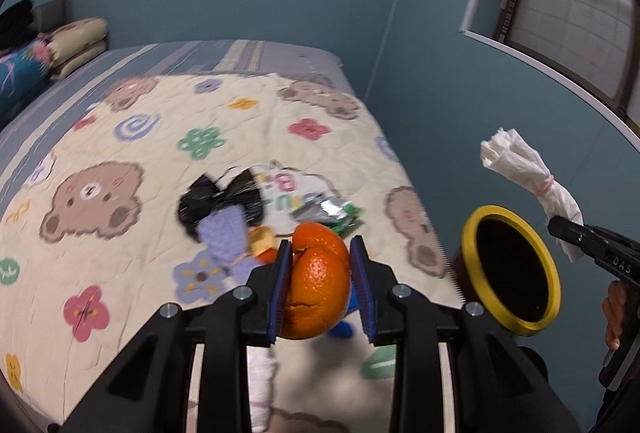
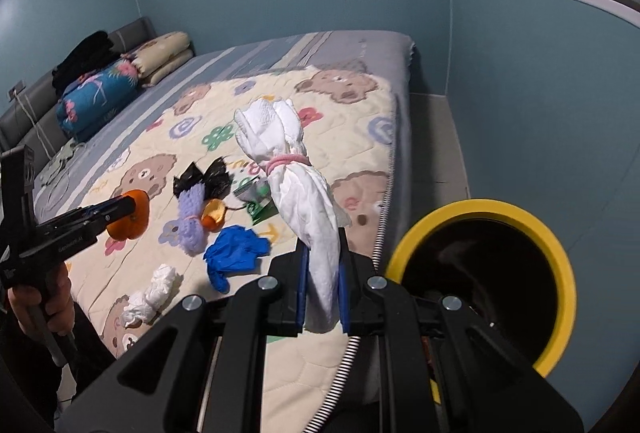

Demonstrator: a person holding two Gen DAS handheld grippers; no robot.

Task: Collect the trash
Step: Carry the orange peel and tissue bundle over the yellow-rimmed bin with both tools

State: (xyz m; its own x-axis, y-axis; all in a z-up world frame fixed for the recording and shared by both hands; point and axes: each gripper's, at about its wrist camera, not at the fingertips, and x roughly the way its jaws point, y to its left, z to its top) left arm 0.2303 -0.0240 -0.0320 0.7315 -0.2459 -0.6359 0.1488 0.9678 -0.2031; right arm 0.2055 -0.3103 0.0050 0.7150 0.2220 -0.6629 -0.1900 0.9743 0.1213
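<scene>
Right gripper (image 2: 322,293) pinches white tied tissue bundle (image 2: 296,189) left of yellow-rimmed round bin (image 2: 560,257); left gripper (image 1: 320,289) pinches orange peel (image 1: 316,281), whose curved skin may slip free.

Dim, motion-blurred, fisheye-warped edges

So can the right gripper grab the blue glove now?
Probably not: the right gripper is already shut on the white tissue bundle. The blue glove lies uncovered on the quilt.
</scene>
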